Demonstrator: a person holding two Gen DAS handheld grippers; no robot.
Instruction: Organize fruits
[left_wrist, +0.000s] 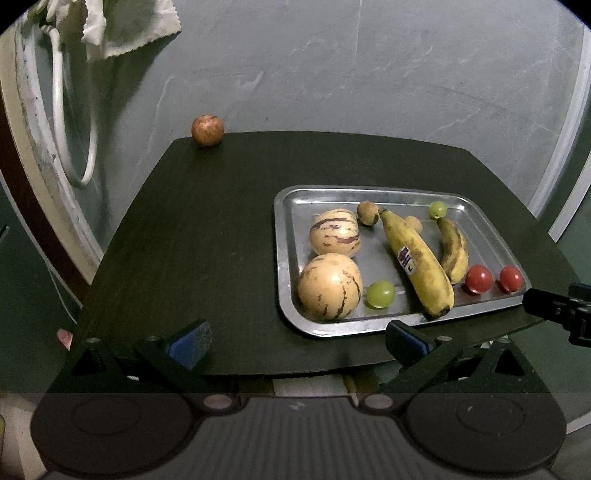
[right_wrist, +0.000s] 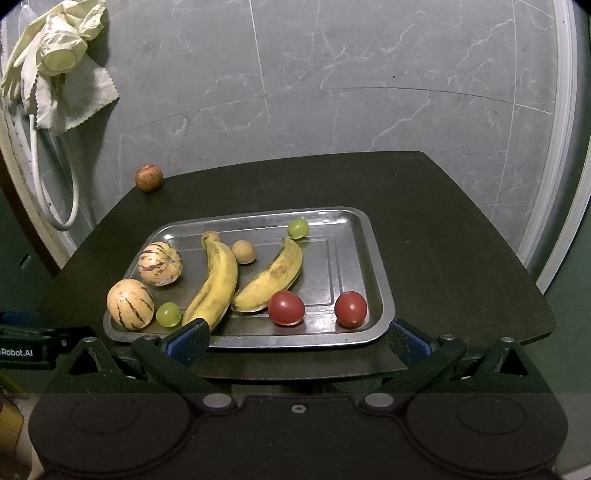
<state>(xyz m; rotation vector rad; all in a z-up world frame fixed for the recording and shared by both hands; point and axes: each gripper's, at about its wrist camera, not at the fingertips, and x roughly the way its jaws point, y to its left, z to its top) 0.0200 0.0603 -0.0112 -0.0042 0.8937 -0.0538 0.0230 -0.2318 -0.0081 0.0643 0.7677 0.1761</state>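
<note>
A metal tray (left_wrist: 284, 258) (right_wrist: 373, 258) on the dark table holds two striped melons (left_wrist: 328, 291) (right_wrist: 130, 303), two bananas (left_wrist: 417, 264) (right_wrist: 218, 280), two green grapes (left_wrist: 380, 293) (right_wrist: 168, 314), two red tomatoes (left_wrist: 478, 277) (right_wrist: 286, 307) and two small brown fruits (left_wrist: 367, 212) (right_wrist: 243, 252). A reddish apple (left_wrist: 207, 129) (right_wrist: 148, 177) sits alone at the table's far left corner. My left gripper (left_wrist: 295, 341) is open at the front edge, left of the tray. My right gripper (right_wrist: 297, 338) is open just before the tray's near rim. Neither holds anything.
The dark table (left_wrist: 207, 236) (right_wrist: 443, 236) stands against a grey marble wall. A white hose (left_wrist: 57, 110) and cloths (right_wrist: 74, 99) with a rubber glove (right_wrist: 55, 44) hang at the left. The right gripper's body (left_wrist: 561, 310) shows at the table's right edge.
</note>
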